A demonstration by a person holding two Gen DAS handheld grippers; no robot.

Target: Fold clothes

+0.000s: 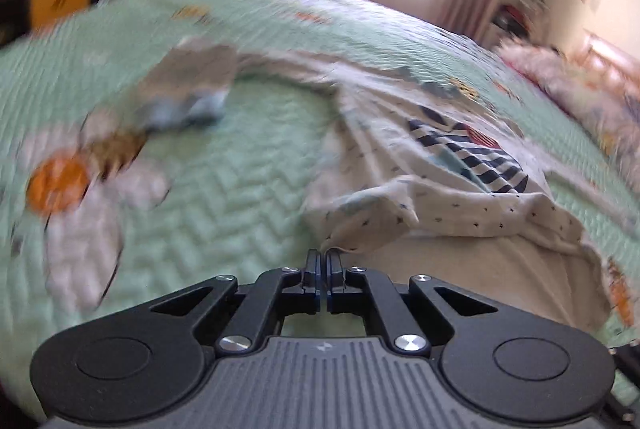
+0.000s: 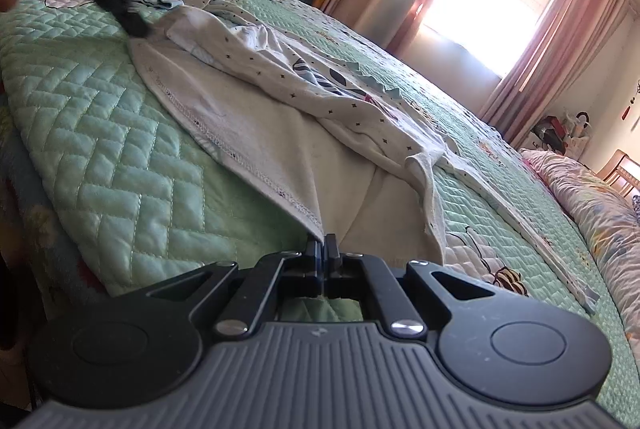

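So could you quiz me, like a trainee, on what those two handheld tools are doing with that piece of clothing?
1. True or false: the left gripper has its jaws shut on the white garment.
2. What does the garment lie on?
A. a wooden floor
B. a green quilted bedspread
C. a glass table
3. Which part of the garment does the right gripper pinch?

Key: 1 true; 2 B; 3 its stitched hem edge.

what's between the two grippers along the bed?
The white shirt: its stitched hem spans from the right gripper to the left gripper, over the green quilt. Right wrist view shows it.
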